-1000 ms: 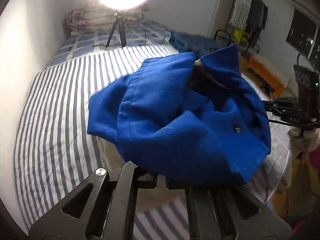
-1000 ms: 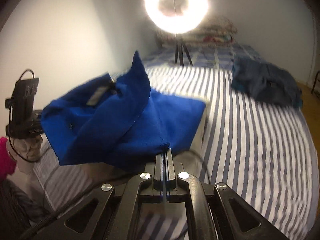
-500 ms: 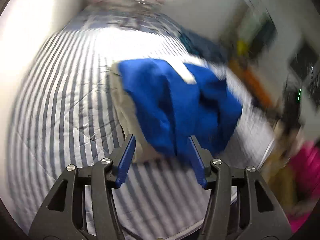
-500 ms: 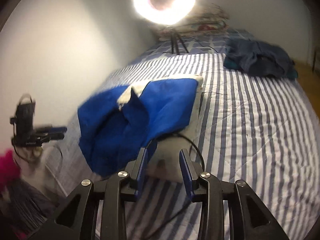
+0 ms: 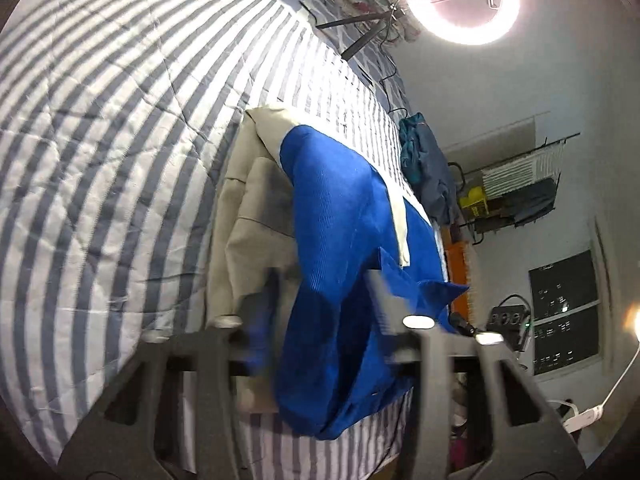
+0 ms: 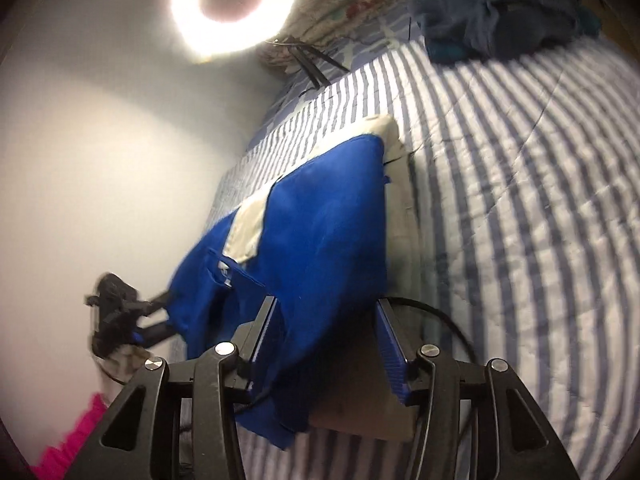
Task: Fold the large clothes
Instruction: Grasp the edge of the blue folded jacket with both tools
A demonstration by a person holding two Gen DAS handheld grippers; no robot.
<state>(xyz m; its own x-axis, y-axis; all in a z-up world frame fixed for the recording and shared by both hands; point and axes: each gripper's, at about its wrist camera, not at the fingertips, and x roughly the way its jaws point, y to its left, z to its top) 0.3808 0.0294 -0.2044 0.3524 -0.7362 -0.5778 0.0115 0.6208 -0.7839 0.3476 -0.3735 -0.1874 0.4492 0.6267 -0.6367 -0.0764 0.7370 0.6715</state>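
Note:
A bright blue garment (image 5: 340,248) lies bunched on a folded beige garment (image 5: 252,200) on the striped bed. It also shows in the right wrist view (image 6: 320,240), over the beige garment (image 6: 396,216). My left gripper (image 5: 320,292) is open, its blurred fingers either side of the blue cloth's near end. My right gripper (image 6: 326,324) is open, its blue-padded fingers straddling the near edge of the blue garment. Neither holds anything.
The bed has a blue-and-white striped quilt (image 5: 100,140). A ring light on a tripod (image 5: 460,0) stands at the head of the bed. A dark blue clothes pile (image 6: 504,12) lies further up the bed. A black cable (image 6: 440,312) runs by the beige garment.
Both grippers were shut on the blue garment and held it up; they have opened and dropped it onto the beige garment. Both cameras have tilted.

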